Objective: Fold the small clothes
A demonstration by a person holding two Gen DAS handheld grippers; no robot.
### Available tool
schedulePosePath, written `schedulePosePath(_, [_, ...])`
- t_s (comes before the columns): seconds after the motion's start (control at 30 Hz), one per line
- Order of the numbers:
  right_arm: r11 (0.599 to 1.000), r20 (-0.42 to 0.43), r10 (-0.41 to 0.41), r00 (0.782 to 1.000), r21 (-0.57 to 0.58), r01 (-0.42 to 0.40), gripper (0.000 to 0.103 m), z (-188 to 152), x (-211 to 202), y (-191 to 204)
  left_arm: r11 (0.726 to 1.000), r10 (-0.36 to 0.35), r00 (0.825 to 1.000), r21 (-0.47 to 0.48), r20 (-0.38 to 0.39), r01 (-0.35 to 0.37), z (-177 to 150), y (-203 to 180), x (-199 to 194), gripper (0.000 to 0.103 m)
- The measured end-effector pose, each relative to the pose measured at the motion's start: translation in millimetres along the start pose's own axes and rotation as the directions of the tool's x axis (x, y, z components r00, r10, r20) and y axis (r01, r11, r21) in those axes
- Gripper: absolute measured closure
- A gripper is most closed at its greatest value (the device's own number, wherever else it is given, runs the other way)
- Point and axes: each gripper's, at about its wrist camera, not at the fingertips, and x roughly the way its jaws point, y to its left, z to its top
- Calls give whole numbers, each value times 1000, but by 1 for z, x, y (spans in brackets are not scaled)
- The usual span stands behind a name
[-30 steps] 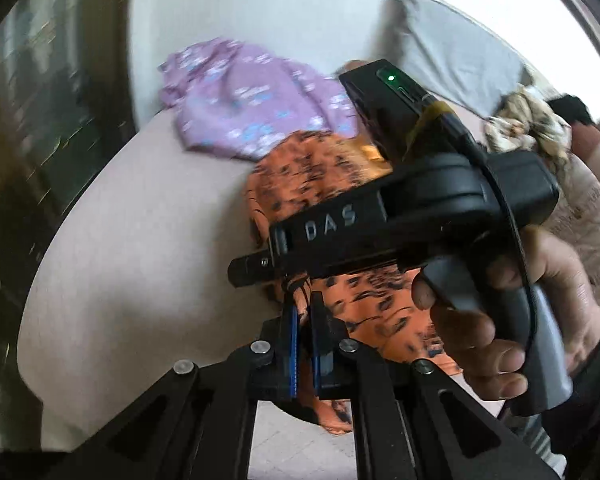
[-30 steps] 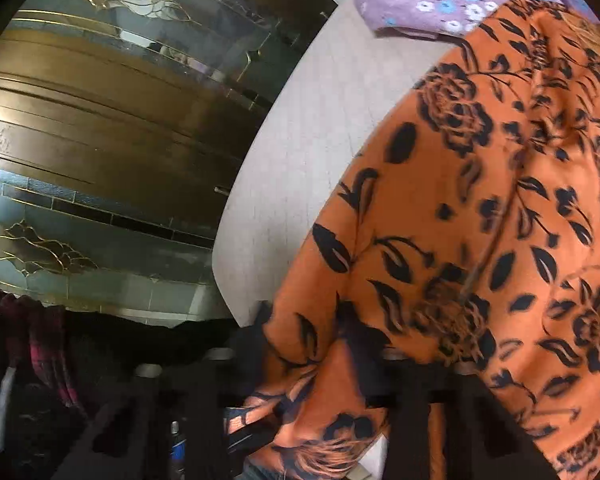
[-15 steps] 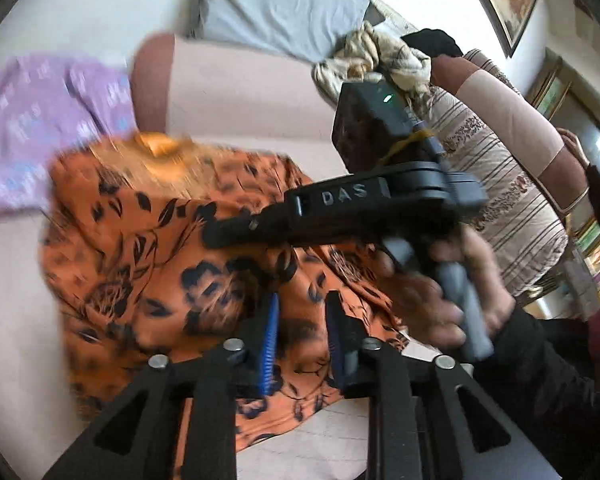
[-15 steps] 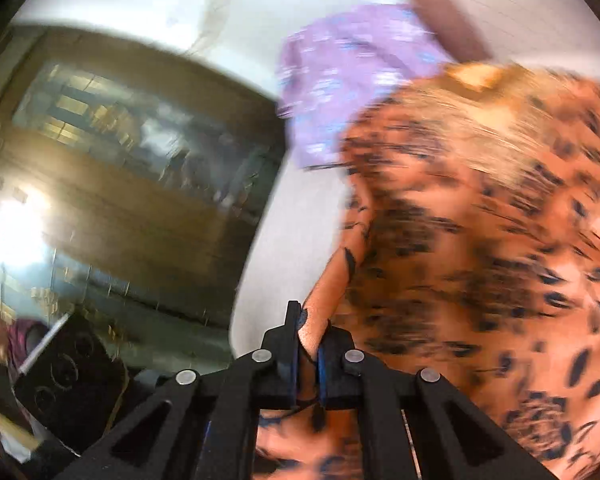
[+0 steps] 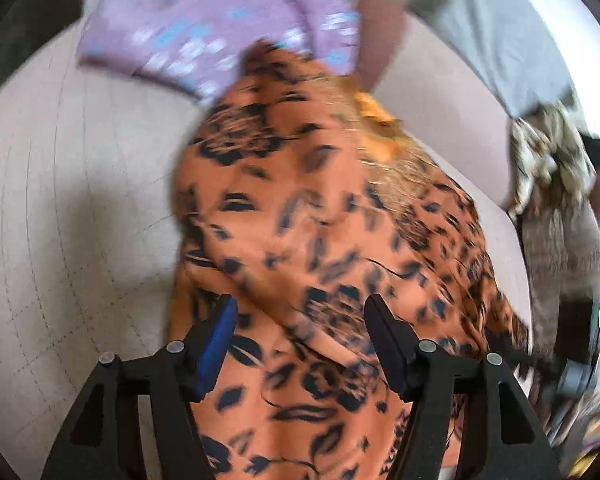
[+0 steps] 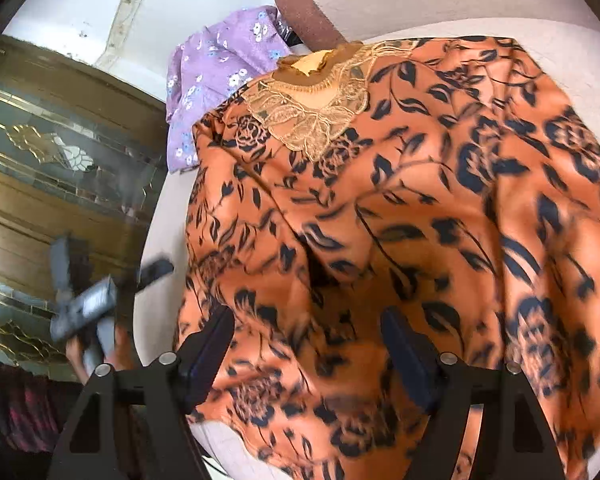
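1. Landmark: the orange floral garment point(image 6: 400, 208) serves as the reference for all positions below. It lies spread on a pale cushioned surface point(image 5: 80, 200), its lace-trimmed neckline point(image 6: 320, 108) at the end far from both cameras.
2. Left gripper point(image 5: 300, 344): jaws have just been opening and now stand apart above the near part of the garment. No pad presses on cloth, so nothing is clamped.
3. Right gripper point(image 6: 308, 352): jaws have just been opening and stand apart over the near hem region. Cloth shows between the fingers, but neither pad bears on it.
4. Handling judgement: the fabric appears thin, light and limp, with a slight sheen suggesting a slippery weave. Expect it to drape, slide and wrinkle rather than hold a crease.
5. Recommended hold: pinch at a hem or side edge, both layers together. Avoid the lace at the neckline, which looks delicate and liable to snag.
6. Surface: soft upholstery with faint stitched lines. It will yield under a downward press.
7. Surroundings: a purple floral garment point(image 6: 220, 76) lies just beyond the neckline, its edge touching or overlapped by the orange one. A grey pillow point(image 5: 508, 40) sits farther off. A wooden cabinet with decorated glass point(image 6: 60, 152) stands beside the garment's left edge in the right wrist view.
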Motion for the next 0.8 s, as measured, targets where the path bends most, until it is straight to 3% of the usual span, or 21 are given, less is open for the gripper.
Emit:
schedulePosePath(0.1, [998,-54,-38,998,-58,35,51,-25,16,4,998,-6,1000,-55,-28,4,6,12,12,36])
schedulePosePath(0.17, [988,-96,-136,986,-86,128,85,-36,33,4,997,17,998,-70,-53,-20,9,16,25,38])
schedulePosePath(0.2, [990,-104,-135,985,-65,129,87,-36,37,4,997,21,999,-75,-49,-25,8,16,26,38])
schedulePosePath(0.27, [999,-82,-20,996,-39,17,90,-32,20,15,997,17,999,-77,-29,-19,8,17,25,38])
schedulePosePath(0.33, [984,-20,179,984,17,-179,93,-35,-14,28,997,29,1000,-72,11,-28,7,17,17,38])
schedulePosePath(0.43, [943,36,318,947,95,-320,93,-48,-39,28,996,39,999,-83,26,-37,9,22,14,38])
schedulePosePath(0.5, [950,33,272,962,151,-274,93,-58,-38,11,996,40,999,-82,25,-38,12,25,12,38])
schedulePosePath(0.57, [972,-9,120,993,207,-115,94,-64,-25,-22,996,51,998,-73,30,-48,20,21,15,38])
schedulePosePath(0.63, [964,-51,-5,999,265,19,93,-68,-13,-54,996,59,998,-63,21,-58,29,20,13,38])
schedulePosePath(0.67, [958,-43,-10,999,287,23,90,-69,-14,-61,996,63,998,-59,23,-62,35,23,6,37])
schedulePosePath(0.73, [982,36,-7,999,187,0,86,-67,-35,-35,995,81,995,-65,51,-77,52,28,-1,36])
schedulePosePath(0.8, [995,135,13,991,95,-26,38,-61,-61,3,992,100,993,-85,58,-95,74,36,-2,36])
